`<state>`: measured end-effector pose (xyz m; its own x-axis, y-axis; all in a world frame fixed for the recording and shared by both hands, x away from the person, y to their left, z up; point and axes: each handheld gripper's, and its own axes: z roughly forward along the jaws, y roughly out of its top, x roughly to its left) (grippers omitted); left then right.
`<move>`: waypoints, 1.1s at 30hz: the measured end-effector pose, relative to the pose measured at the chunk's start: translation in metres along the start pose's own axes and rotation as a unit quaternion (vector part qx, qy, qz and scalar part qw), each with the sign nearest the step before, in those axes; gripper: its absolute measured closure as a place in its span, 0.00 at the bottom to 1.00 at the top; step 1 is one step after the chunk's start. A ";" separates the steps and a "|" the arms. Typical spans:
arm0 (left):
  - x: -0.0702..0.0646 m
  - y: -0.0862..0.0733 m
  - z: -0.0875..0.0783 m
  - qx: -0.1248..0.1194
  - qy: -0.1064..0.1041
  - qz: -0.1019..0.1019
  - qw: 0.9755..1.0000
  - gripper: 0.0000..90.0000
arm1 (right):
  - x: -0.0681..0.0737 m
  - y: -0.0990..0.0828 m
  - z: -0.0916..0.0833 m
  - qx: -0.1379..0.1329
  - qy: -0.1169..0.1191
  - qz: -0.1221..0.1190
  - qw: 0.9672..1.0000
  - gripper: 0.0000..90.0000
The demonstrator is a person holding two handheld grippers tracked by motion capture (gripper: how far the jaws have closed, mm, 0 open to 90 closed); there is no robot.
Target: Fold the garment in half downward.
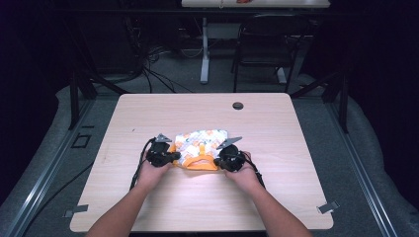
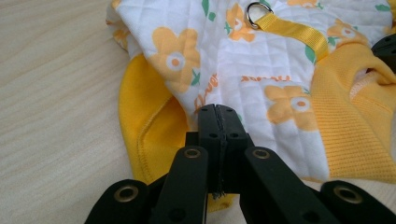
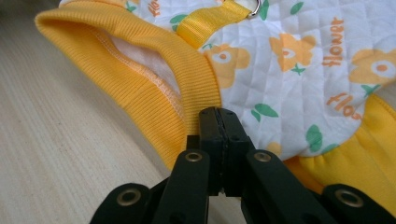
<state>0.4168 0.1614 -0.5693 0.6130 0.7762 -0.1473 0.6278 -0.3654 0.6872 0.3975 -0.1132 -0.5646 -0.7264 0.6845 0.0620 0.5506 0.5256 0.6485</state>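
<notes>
A small quilted white garment printed with orange flowers and trimmed in yellow ribbed knit [image 1: 201, 148] is lying a little nearer the person than the middle of the pale wooden table [image 1: 276, 197], and both hands are working at its near edge. The left gripper [image 2: 218, 111] is pressing its jaws together on the fabric where the white quilting meets a yellow cuff, and the right gripper [image 3: 218, 113] is pinching likewise at the edge of the ribbed yellow collar band [image 3: 140, 88]. A yellow webbing strap with a metal ring [image 2: 285, 29] is lying across the garment's back. Judging from these holds, the person is probably getting ready to lift, spread or fold the piece. Each bite looks shallow, taking only a thin edge, so a quick pull apart could be slipping the cloth free from one side and leaving it dangling. The ribbing is stretchy, so uneven tension could be skewing the garment, and the ring could be snagging in a fold.
</notes>
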 end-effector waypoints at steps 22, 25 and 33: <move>-0.002 0.003 0.001 -0.003 0.000 -0.013 1.000 1.00 | -0.003 0.004 0.000 0.000 -0.006 0.006 1.000 0.99; -0.004 0.006 -0.003 -0.011 -0.001 -0.013 1.000 1.00 | -0.004 0.007 -0.004 0.000 -0.004 0.009 1.000 0.99; -0.011 0.021 -0.018 -0.033 -0.010 -0.006 0.999 0.96 | -0.002 0.022 -0.021 -0.029 -0.009 0.004 1.000 0.95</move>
<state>0.4147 0.1549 -0.5404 0.6155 0.7694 -0.1706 0.6025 -0.3199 0.7312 0.4020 -0.1135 -0.5346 -0.7142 0.6979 0.0533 0.5312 0.4908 0.6906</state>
